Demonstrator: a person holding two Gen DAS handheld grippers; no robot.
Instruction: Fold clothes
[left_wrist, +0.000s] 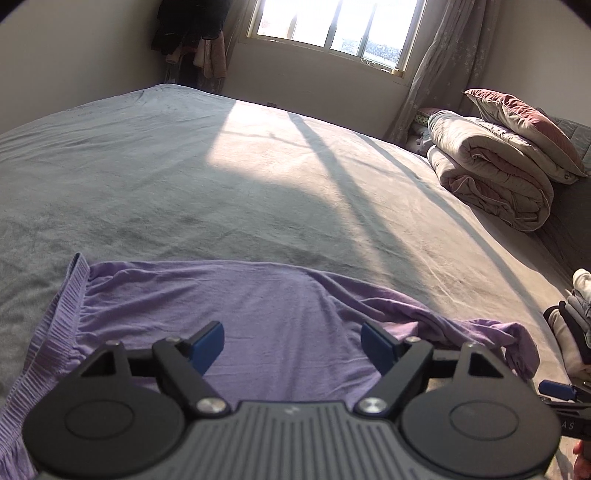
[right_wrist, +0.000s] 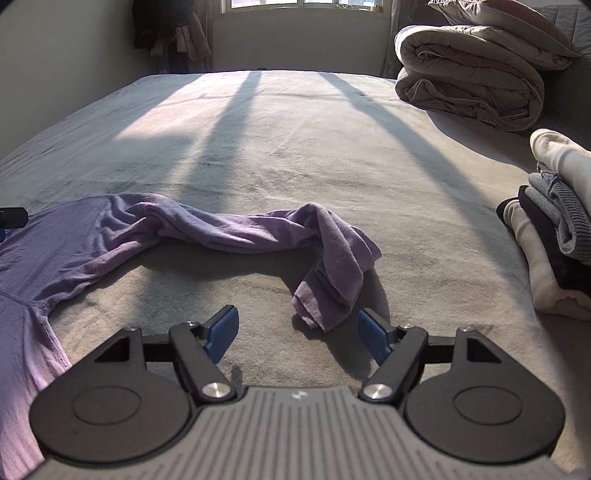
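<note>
I see one purple garment (left_wrist: 280, 314) spread on the bed (left_wrist: 221, 166), its one sleeve (right_wrist: 332, 251) crumpled just ahead of my right tongs (right_wrist: 297, 334). Both my left tongs (left_wrist: 291, 345) and right tongs stand released, grasping nothing. One stack of folded clothes (right_wrist: 554, 236) lies at right.

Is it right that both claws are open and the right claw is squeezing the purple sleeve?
Not quite. Both claws are open, but the right claw isn't squeezing anything. In the right wrist view, the crumpled sleeve end of the purple shirt lies on the bed just ahead of its blue pads, untouched. The left claw hovers open over the shirt's body.
</note>
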